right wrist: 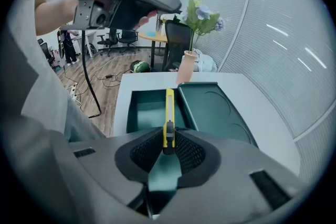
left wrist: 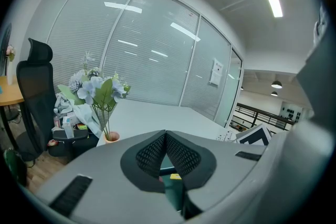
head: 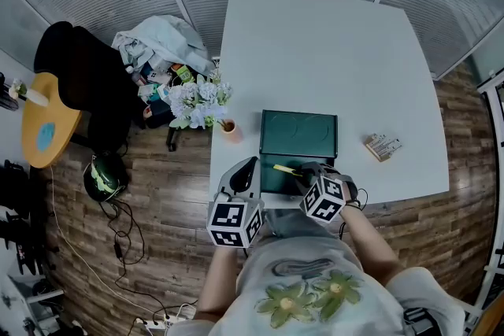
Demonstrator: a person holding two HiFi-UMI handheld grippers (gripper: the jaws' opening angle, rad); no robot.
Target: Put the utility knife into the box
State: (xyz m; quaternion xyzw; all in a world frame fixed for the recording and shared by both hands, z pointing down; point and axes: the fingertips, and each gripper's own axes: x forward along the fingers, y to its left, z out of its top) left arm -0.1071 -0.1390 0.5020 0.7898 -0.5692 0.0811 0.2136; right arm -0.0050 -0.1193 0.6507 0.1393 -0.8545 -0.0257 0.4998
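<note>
A dark green box (head: 272,179) lies open at the white table's near edge, its lid (head: 299,134) folded back on the far side. My right gripper (head: 302,171) is shut on a yellow utility knife (head: 285,168) and holds it just over the open tray. In the right gripper view the knife (right wrist: 169,107) sticks out of the gripper (right wrist: 168,131) and points down into the box (right wrist: 143,110), beside the lid (right wrist: 215,110). My left gripper (head: 250,165) hovers at the box's left side with nothing in it. Its tips meet in the left gripper view (left wrist: 166,135).
A small pink vase (head: 230,128) with pale flowers (head: 201,102) stands on the table just left of the lid. A small carton (head: 383,145) lies to the right. An office chair (head: 87,75) and piled clutter (head: 161,51) are on the floor to the left.
</note>
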